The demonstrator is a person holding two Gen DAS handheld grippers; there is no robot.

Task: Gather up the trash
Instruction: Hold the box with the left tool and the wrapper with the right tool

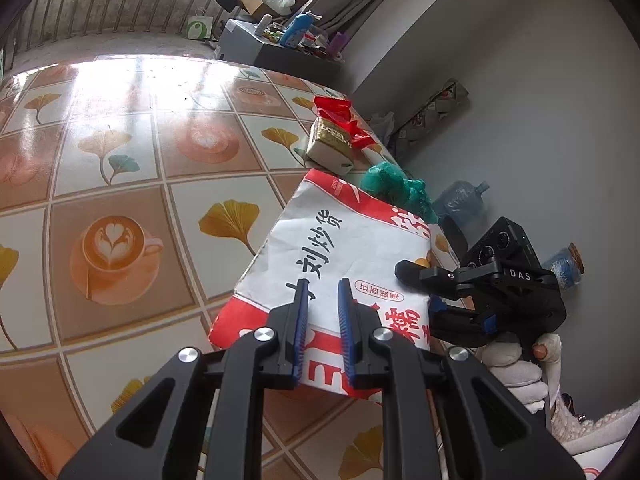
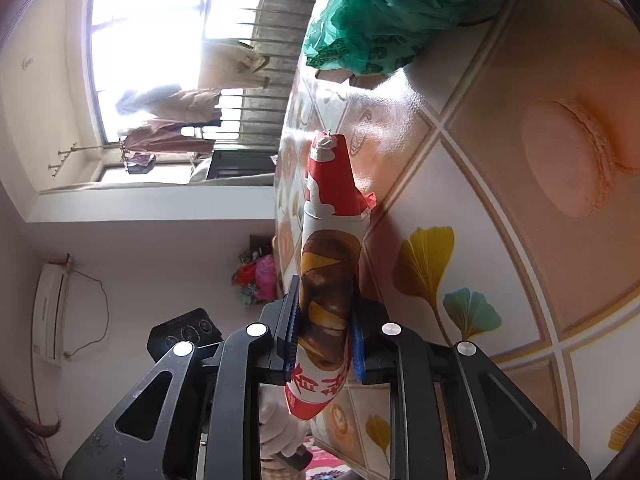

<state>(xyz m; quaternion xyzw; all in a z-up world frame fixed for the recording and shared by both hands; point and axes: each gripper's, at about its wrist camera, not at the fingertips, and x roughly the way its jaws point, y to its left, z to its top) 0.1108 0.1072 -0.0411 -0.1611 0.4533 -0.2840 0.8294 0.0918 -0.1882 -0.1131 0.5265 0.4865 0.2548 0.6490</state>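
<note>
1. The table (image 1: pixel 120 128) had a shiny cloth with coffee cups and yellow leaves on it. A barred window let bright light onto its far side.

2. A big paper bag (image 1: pixel 340 248), white and red with writing, lay near the right edge of the table. Its near end stuck up a little off the cloth.

3. The right gripper (image 2: pixel 324 340) came in from the right edge. Its jaws were pinched on the side of the paper bag, so the bag stood thin between them. I think it held the bag there so it could lift it away as trash.

4. The left gripper (image 1: pixel 323 332) hung just over the near end of the bag. Its jaws were only a little apart and held nothing. It looked ready to help.

5. More trash sat farther along the same edge: a crumpled green plastic bag (image 1: pixel 394 188), then a gold box (image 1: pixel 330 144) with a red wrapper (image 1: pixel 344 120) on it.

6. The green bag was very near the paper bag's far end, so a lift could bump it.

7. The middle and left of the table were bare, with lots of room to move. Past the right edge was the floor, and things could slip off there.
</note>
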